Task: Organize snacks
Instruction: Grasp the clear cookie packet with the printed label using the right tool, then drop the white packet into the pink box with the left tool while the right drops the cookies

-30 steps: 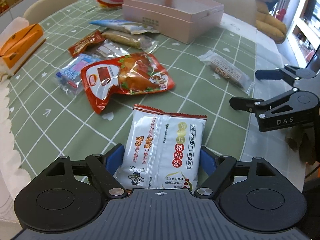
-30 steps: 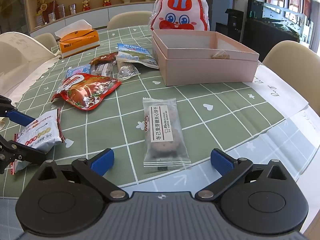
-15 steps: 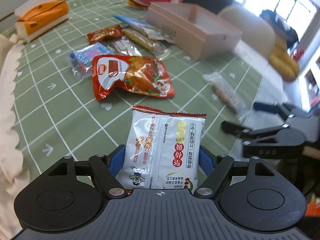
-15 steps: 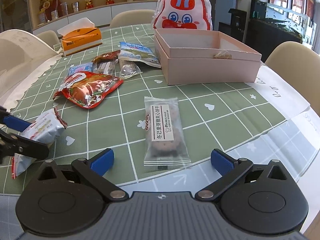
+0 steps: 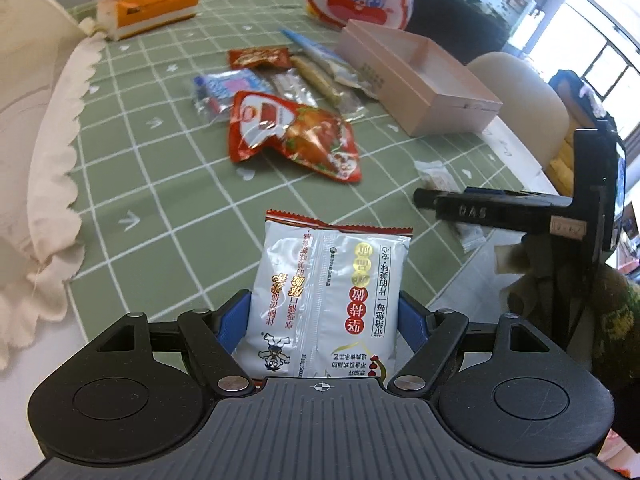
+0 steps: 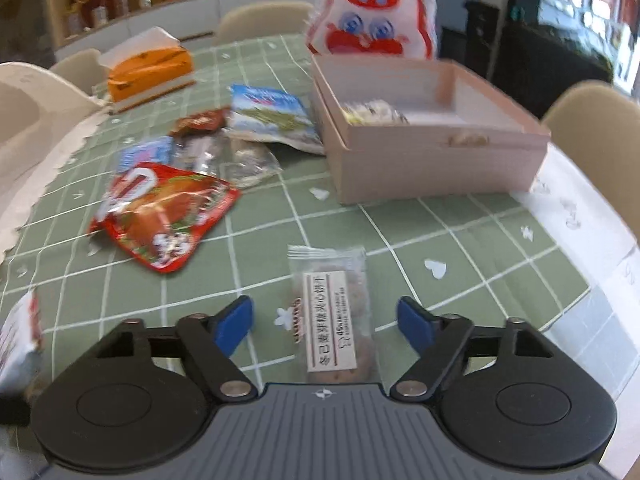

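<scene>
My left gripper (image 5: 324, 326) is shut on a white snack packet (image 5: 328, 300) with a red top edge and holds it above the green checked tablecloth. My right gripper (image 6: 326, 320) is open, its blue pads on either side of a clear biscuit packet (image 6: 332, 316) that lies on the cloth between them. The right gripper also shows in the left wrist view (image 5: 500, 210), over that biscuit packet (image 5: 436, 174). The open pink box (image 6: 424, 128) stands ahead of the right gripper with a packet inside.
A red chicken packet (image 6: 164, 212), a blue packet (image 6: 272, 116) and several small snacks lie left of the box. An orange tissue box (image 6: 150, 70) and a rabbit-faced bag (image 6: 370, 20) stand at the back. Chairs ring the table.
My left gripper has lifted and swung left with the white packet. My right gripper has moved forward over the biscuit packet and its fingers have come closer together.
</scene>
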A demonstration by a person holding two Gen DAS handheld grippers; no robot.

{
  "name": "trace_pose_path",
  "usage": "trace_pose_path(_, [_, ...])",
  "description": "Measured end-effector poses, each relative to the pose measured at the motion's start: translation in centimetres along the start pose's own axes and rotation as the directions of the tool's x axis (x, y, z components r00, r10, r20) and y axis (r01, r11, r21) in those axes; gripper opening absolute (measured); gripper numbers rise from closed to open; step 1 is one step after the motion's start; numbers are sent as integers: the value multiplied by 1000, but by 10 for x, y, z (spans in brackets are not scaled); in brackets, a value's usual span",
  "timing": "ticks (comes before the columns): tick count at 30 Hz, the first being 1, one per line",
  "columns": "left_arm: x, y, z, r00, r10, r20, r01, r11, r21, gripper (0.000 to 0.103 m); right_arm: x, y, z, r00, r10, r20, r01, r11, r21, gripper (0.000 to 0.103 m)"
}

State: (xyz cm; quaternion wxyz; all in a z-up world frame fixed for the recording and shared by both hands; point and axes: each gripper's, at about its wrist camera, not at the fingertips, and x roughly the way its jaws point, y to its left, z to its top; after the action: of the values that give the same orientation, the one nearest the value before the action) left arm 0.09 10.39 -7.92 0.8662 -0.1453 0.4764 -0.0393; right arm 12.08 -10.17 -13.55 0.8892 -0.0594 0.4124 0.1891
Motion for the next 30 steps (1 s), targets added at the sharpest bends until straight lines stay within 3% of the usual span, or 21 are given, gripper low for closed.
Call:
trace_pose_path(2, [0, 0, -1, 1000, -8, -6, 8, 1000, -5, 81, -3, 0, -1, 1000, 4, -7, -4, 1000, -8, 60])
trace_pose_path(4, [1, -3, 1, 1000, -14, -9, 14, 1000, 8, 81, -8, 1, -2, 1000, 12, -20, -13, 999, -30, 40])
trace_pose_path(11, [19, -28, 11, 995, -84, -50, 86, 995, 49, 81, -50, -8, -14, 1000, 10, -12, -11, 998, -55, 37])
trace_pose_path(19, [47, -88, 43, 982, -160, -97, 173, 973, 154, 81, -101, -57, -5, 998, -29, 51, 28, 999, 26, 37])
trace_pose_path(26, [26, -146, 91, 976, -216, -1, 211, 950, 231, 81, -148, -112, 27, 983, -69, 167, 64, 997, 36, 37])
trace_pose_path(30, [-5, -160, 144, 964, -211, 160, 176, 963, 206, 81, -176, -139, 63, 957, -71, 283, 73, 997, 1, 37])
